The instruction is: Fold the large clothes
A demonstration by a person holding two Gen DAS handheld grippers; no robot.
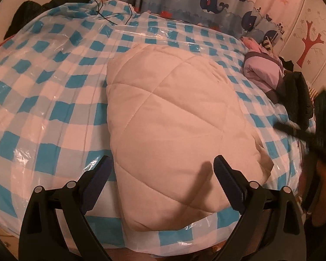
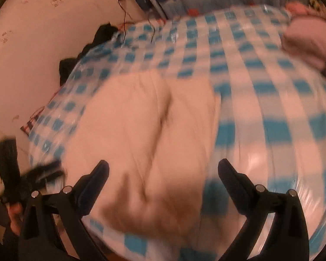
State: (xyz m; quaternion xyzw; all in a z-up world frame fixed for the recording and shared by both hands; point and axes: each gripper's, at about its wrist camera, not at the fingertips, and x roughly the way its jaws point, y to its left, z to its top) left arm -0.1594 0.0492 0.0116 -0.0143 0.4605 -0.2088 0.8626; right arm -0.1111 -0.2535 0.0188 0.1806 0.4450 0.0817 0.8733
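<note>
A cream quilted garment (image 1: 173, 126) lies folded into a thick pad on the blue-and-white checked bed cover (image 1: 43, 91). My left gripper (image 1: 162, 163) is open and empty, held just above the pad's near end. The right wrist view is motion-blurred; the cream garment (image 2: 145, 134) lies left of centre there on the checked cover (image 2: 271, 108). My right gripper (image 2: 163, 167) is open and empty above the garment's near edge. The right gripper also shows as a dark blur at the right edge of the left wrist view (image 1: 321, 126).
A folded pink and purple garment (image 1: 265, 69) and a dark garment (image 1: 297, 95) lie at the bed's far right. Black clothes (image 1: 54, 2) and thin cables (image 1: 106, 10) sit at the far left corner. A whale-print curtain (image 1: 206, 0) hangs behind the bed.
</note>
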